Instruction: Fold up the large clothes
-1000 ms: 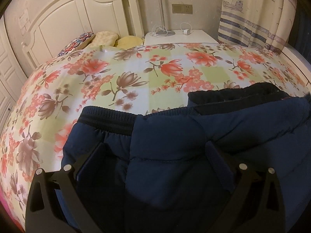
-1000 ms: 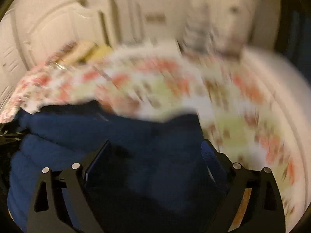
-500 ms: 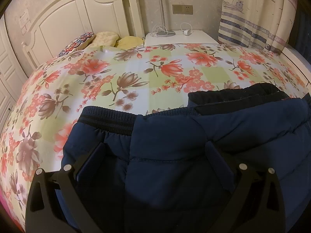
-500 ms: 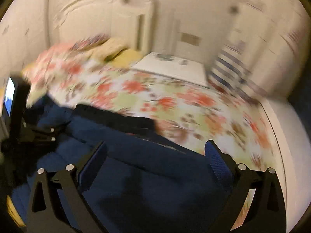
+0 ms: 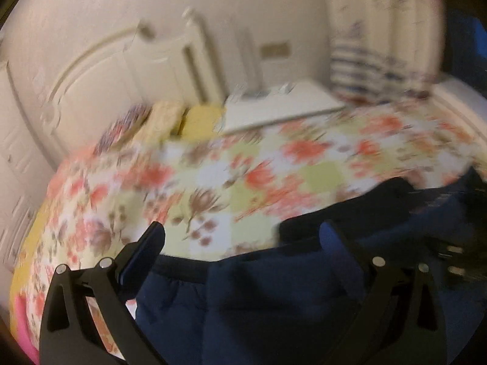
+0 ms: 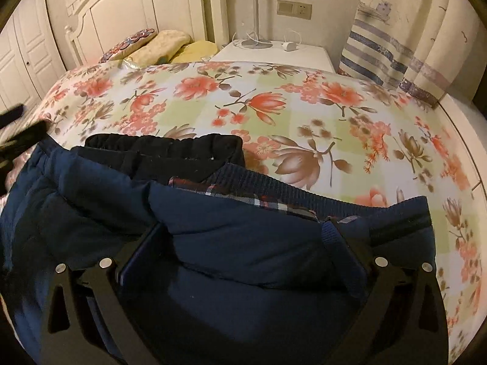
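Floral bedding [image 6: 274, 106] covers the bed that carries everything. On its near edge lies the navy padded jacket [image 6: 243, 243], bunched, with a black ribbed hem [image 6: 164, 149] toward the headboard [image 6: 146, 9] and plaid lining [image 6: 243, 196] showing at a turned-back fold. A second ago the left gripper [image 5: 242, 243] sat still over the quilted cloth; now its view is smeared by motion and it has swung toward the jacket's left edge, one finger [image 5: 143, 254] over bare sheet. The right gripper [image 6: 243, 243], blurred earlier, has settled over the jacket. Both stand spread wide, gripping nothing. That reads as a repositioning before the next fold, likely taking fresh hold of the edges. Beyond, pillows [image 6: 161, 45] and a nightstand [image 6: 274, 51] sit by the curtain [image 6: 395, 45].
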